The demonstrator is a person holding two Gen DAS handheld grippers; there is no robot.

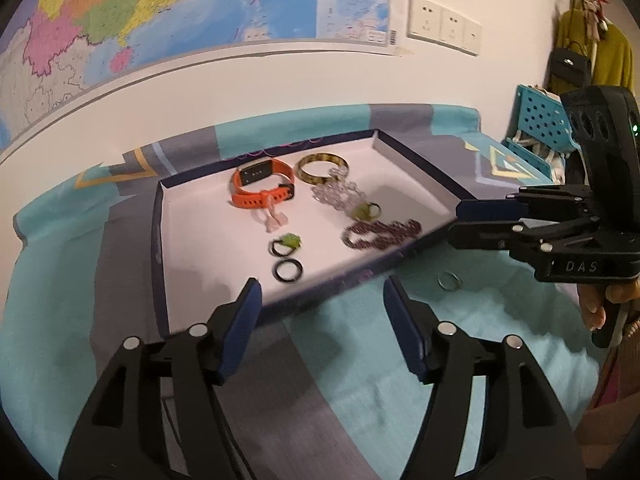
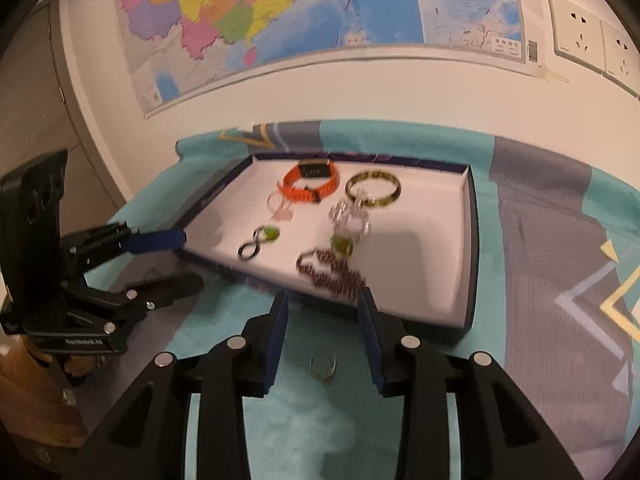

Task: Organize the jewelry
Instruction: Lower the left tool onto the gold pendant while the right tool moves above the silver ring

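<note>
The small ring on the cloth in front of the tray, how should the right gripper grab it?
The ring seems to lie flat on the cloth, between the open right gripper fingers. Probably come straight down and pinch across its thin band, since flat it offers no raised edge.

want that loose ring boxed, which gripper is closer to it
Right. The right gripper hovers open right over the ring on the cloth; the left gripper sits off to its side.

Open left tongs (image 1: 322, 300) before white tray (image 1: 192, 248) of jewelry — small ring (image 1: 449, 280) outside, on cloth (image 1: 360, 340).
</note>
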